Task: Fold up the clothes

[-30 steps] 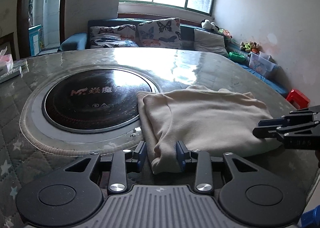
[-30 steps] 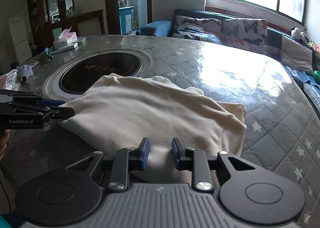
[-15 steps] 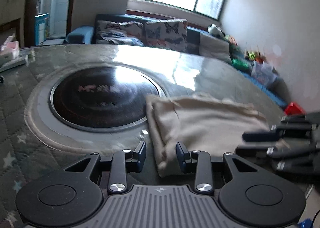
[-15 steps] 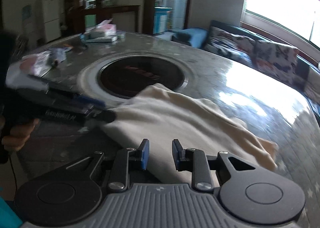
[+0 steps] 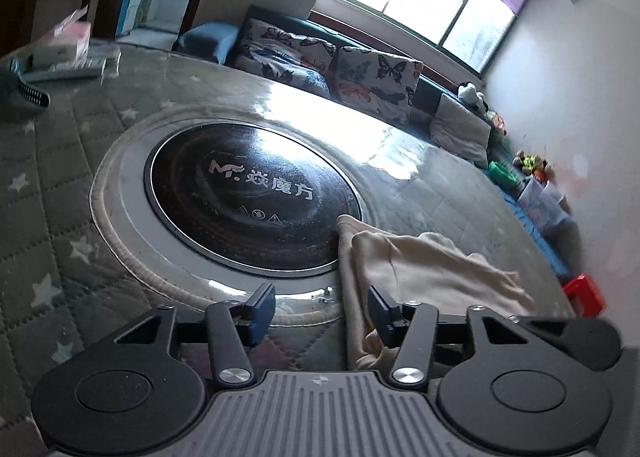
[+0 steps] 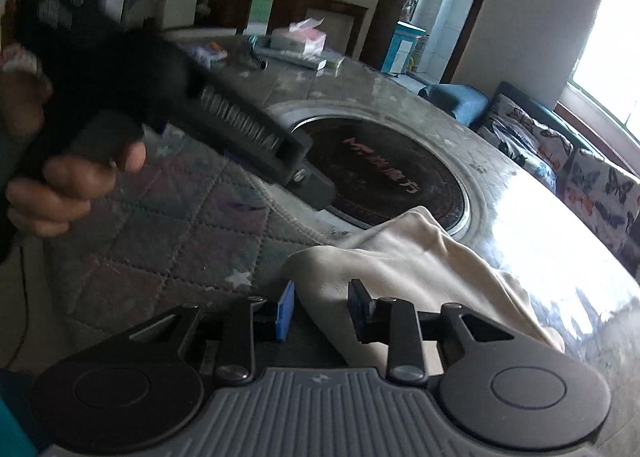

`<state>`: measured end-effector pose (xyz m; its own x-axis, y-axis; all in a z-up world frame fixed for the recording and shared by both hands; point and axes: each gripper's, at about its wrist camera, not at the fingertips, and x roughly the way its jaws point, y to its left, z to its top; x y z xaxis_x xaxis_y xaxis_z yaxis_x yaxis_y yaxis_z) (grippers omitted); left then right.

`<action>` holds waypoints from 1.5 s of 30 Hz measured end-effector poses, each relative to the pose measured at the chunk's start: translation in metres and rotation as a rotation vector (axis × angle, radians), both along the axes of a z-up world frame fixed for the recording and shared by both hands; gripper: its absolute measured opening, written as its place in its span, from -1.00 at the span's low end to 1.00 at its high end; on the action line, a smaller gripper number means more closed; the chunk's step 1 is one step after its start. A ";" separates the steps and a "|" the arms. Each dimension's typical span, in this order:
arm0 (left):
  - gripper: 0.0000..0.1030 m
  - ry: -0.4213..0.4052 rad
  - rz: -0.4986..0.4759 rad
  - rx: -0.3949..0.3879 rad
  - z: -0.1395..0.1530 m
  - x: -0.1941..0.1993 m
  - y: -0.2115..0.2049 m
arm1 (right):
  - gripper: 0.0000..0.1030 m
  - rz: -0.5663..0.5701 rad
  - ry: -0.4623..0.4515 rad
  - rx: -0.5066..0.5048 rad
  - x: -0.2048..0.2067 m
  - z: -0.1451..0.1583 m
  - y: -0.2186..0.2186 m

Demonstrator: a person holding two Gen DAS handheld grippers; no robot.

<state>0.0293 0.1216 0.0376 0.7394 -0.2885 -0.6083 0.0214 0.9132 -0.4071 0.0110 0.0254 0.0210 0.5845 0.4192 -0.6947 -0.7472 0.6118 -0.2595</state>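
A folded cream garment [image 5: 420, 273] lies on the round quilted table, its far corner on the rim of the black induction plate [image 5: 252, 197]. My left gripper [image 5: 320, 313] is open and empty, raised above the garment's near left edge, tilted. In the right wrist view the garment [image 6: 408, 269] lies just beyond my right gripper [image 6: 320, 311], which is open and empty over its near corner. The left gripper's body, held in a hand, crosses the upper left of that view.
The induction plate [image 6: 392, 173] sits in the table's middle. A tissue box [image 6: 300, 39] and small items stand at the table's far edge. A sofa with butterfly cushions [image 5: 352, 69] runs under the window. A red stool [image 5: 584, 293] stands on the floor at right.
Both grippers have lifted and drawn back from the garment and tilted. Their jaws have spread wider. The garment lies where it was.
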 end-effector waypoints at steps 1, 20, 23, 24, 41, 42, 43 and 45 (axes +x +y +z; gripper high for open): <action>0.16 0.006 0.005 -0.011 0.000 0.001 0.001 | -0.43 0.002 -0.013 -0.016 0.000 -0.003 0.003; 0.40 0.179 0.054 -0.310 -0.012 0.033 -0.010 | -0.82 -0.079 0.023 0.140 0.005 0.021 -0.023; 0.37 0.188 0.051 -0.318 -0.012 0.038 -0.018 | -0.82 -0.080 0.033 0.162 0.004 0.023 -0.030; 0.37 0.194 0.051 -0.320 -0.012 0.040 -0.021 | -0.82 -0.081 0.039 0.171 0.004 0.023 -0.032; -0.64 0.259 0.103 -0.410 -0.025 0.043 -0.022 | -0.81 -0.096 0.084 0.254 0.001 0.033 -0.059; -0.64 0.258 0.101 -0.405 -0.024 0.043 -0.023 | -0.80 -0.102 0.084 0.261 -0.002 0.035 -0.062; -0.64 0.258 0.100 -0.399 -0.023 0.043 -0.024 | -0.79 -0.109 0.083 0.269 -0.002 0.036 -0.065; -0.64 0.262 0.101 -0.389 -0.023 0.044 -0.025 | -0.78 -0.142 0.073 0.279 -0.002 0.040 -0.076</action>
